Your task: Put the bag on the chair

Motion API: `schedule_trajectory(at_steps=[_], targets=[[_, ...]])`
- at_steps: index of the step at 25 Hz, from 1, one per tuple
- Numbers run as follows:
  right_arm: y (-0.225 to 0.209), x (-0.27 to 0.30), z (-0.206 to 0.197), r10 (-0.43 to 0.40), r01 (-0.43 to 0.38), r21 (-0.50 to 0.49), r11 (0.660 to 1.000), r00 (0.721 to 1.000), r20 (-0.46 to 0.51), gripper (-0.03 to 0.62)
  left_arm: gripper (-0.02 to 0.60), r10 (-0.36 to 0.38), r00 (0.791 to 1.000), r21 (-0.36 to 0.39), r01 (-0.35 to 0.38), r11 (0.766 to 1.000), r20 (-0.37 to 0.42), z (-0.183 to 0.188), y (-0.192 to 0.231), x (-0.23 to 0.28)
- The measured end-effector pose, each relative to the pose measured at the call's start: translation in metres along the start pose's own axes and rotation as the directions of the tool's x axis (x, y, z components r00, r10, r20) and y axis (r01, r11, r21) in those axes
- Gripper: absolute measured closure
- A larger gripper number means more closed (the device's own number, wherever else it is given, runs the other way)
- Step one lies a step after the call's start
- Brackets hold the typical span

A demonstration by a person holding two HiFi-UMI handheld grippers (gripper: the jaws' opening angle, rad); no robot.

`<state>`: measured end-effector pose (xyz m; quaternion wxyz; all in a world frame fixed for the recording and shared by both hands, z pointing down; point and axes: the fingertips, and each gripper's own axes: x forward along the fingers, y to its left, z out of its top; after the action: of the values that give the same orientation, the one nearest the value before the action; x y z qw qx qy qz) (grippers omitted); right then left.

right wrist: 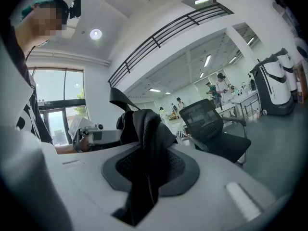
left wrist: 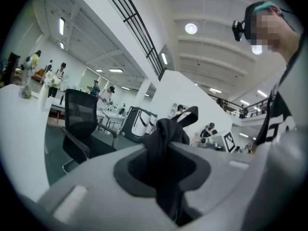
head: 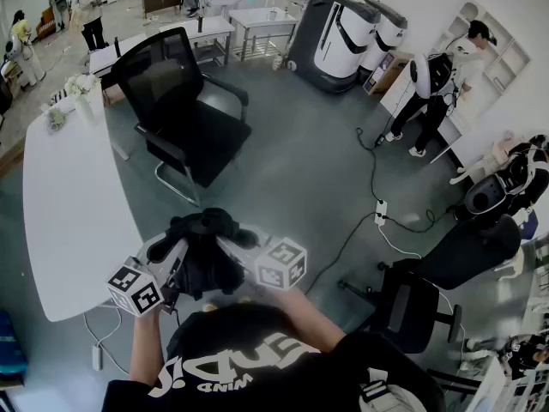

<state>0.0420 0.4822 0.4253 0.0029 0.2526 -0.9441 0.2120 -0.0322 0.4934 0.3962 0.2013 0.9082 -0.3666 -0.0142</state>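
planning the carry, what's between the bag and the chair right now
Only bare grey floor, as the head view shows. The bag hangs just short of the black chair, on its front side.

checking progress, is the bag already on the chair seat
No, the black bag hangs clamped in the left gripper and right gripper, well short of the chair.

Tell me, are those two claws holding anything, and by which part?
Yes: one black bag. The left claw pinches a fold of its fabric on one side, the right claw a fold on the other.
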Motion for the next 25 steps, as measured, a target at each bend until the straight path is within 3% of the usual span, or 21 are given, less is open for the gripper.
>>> schedule_trajectory(at_steps=[15,25], targets=[[0.007,0.02,-0.004,-0.021,0.021,0.002,1.0,1.0,-0.014,0.525,0.514,-0.002,1.0,-0.012,0.002,1.0,-0.009,0.003,0.015,-0.014],[0.005,0.05,-0.006,-0.073,0.073,0.014,0.997,0.997,0.003,0.525,0.514,-0.056,0.998,0.004,0.056,0.998,-0.036,0.007,0.044,-0.022]])
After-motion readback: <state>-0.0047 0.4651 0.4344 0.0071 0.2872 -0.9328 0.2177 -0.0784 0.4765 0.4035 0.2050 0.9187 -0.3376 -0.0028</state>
